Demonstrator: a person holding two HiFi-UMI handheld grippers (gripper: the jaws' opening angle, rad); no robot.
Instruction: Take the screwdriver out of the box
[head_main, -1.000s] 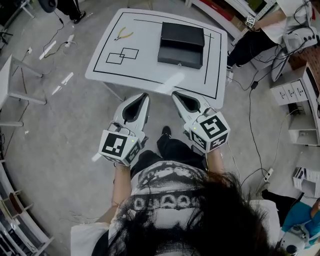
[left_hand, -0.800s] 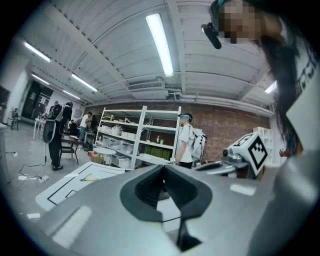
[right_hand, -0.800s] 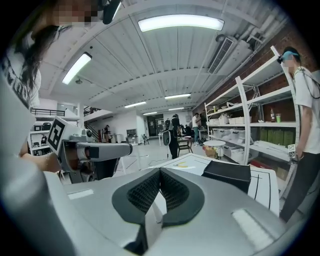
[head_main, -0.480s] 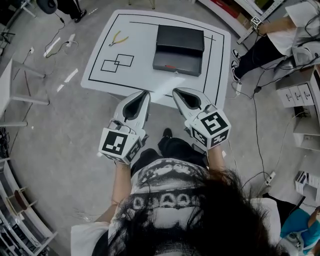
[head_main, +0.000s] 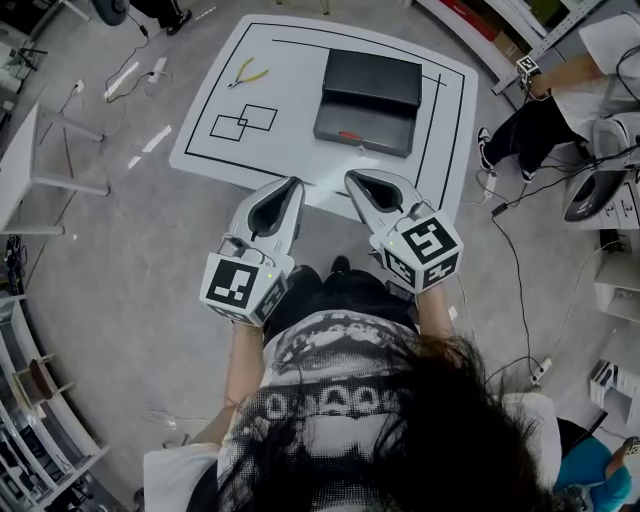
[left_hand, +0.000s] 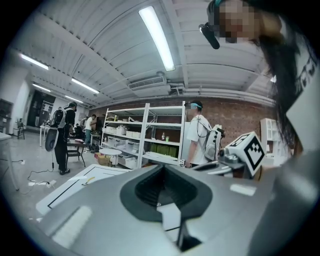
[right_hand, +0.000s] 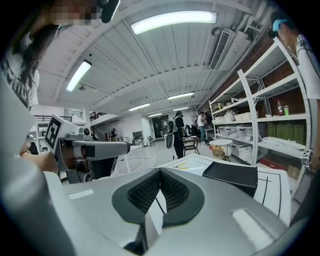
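Observation:
An open black box (head_main: 366, 100) stands on the white table (head_main: 290, 150), with its lid raised at the far side. A thin red-handled screwdriver (head_main: 350, 135) lies in its near tray. My left gripper (head_main: 293, 183) and right gripper (head_main: 350, 178) hover side by side at the table's near edge, short of the box, both shut and empty. The left gripper (left_hand: 162, 167) shows shut in the left gripper view, with the table (left_hand: 85, 177) beyond it. In the right gripper view the right gripper (right_hand: 160, 171) points at the table with the box (right_hand: 231, 175) to its right.
Yellow pliers (head_main: 245, 72) lie at the table's far left, near two outlined squares (head_main: 243, 120). A person (head_main: 545, 105) sits by a desk at the right, with cables on the floor. Another table (head_main: 25, 160) stands at the left. People and shelves stand beyond the table (left_hand: 200, 135).
Both grippers have moved forward until their tips reach the table's near edge. The table and box now sit closer, and the red screwdriver shows in the tray.

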